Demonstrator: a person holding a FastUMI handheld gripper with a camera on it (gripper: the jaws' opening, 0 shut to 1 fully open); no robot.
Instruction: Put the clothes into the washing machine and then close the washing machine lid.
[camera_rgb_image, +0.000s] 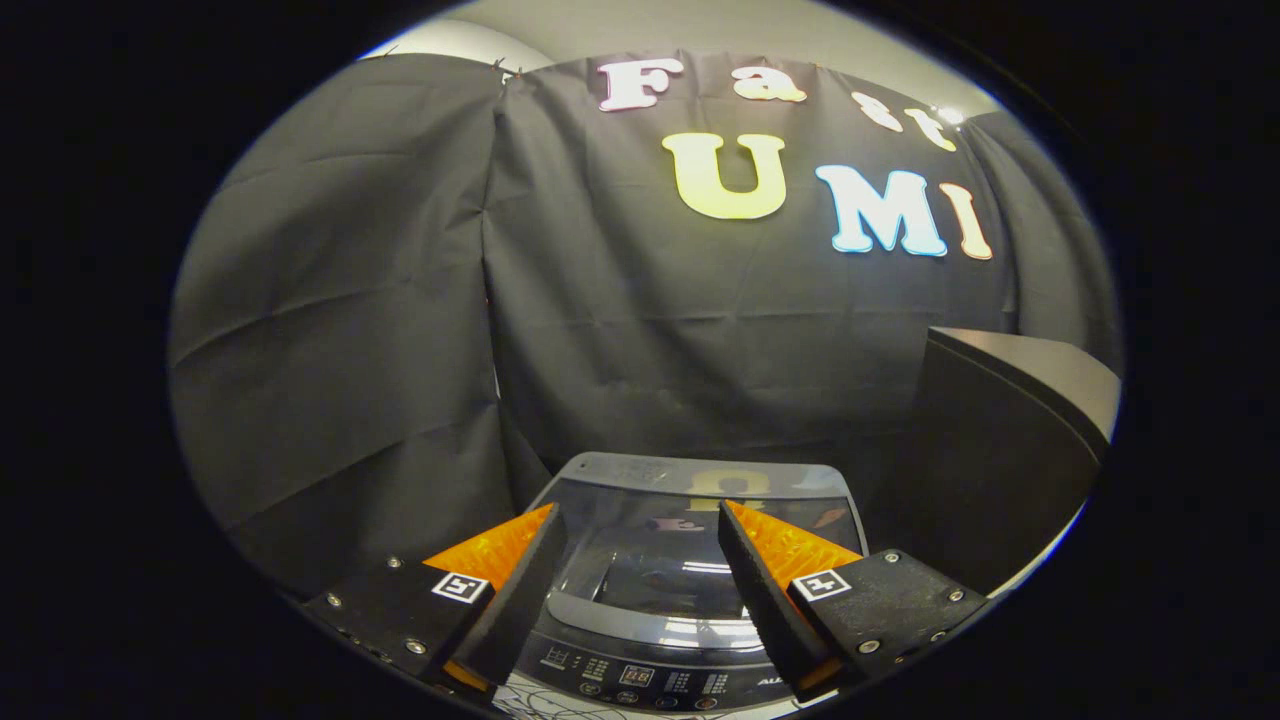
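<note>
Glossy glass-like washing machine lid (690, 540); matt cloth wall (650, 340).

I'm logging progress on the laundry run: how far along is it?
The washer sits below the fingers with its glass lid lying flat, apparently closed. The gripper is open and holds nothing. Whether clothes are inside can't be told through the reflective lid, so loading may be done or not started.

We see the washing machine (690, 560) below and between the parted tongs (640, 515), its lid (690, 530) down, its control panel (640, 680) nearest us.
</note>
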